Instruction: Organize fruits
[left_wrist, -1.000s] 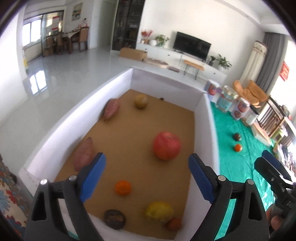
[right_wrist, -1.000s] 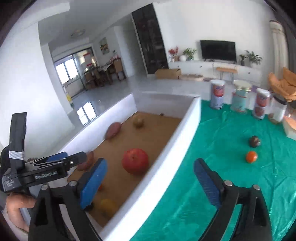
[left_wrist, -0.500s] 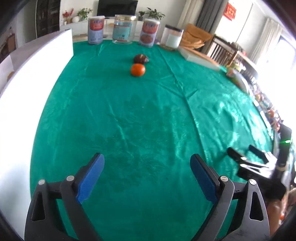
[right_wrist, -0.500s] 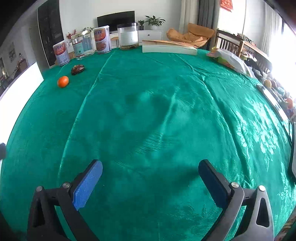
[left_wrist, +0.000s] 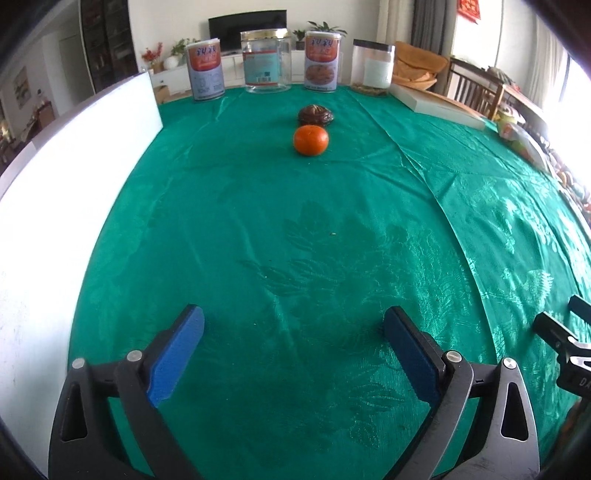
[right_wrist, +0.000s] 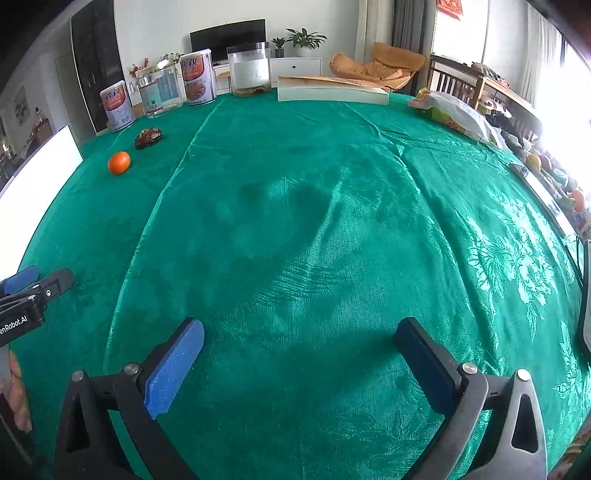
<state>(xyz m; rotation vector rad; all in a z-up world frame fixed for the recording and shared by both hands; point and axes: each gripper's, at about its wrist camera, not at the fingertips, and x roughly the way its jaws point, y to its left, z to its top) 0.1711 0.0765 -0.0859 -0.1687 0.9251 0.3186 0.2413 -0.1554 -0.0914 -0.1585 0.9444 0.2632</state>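
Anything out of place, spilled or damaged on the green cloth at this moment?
Nothing spilled or broken. Two fruits lie loose on the cloth beside the white box wall: an orange and a dark brown wrinkled one just behind it. Both grippers, left and right, are open and empty.

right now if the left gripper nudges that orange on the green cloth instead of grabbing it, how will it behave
The orange looks round and sits free on the smooth tablecloth, so a nudge would probably roll it, perhaps into the dark brown fruit just behind it. Its small size suggests it is light. The left gripper is open wide enough, so a grasp seems safer.
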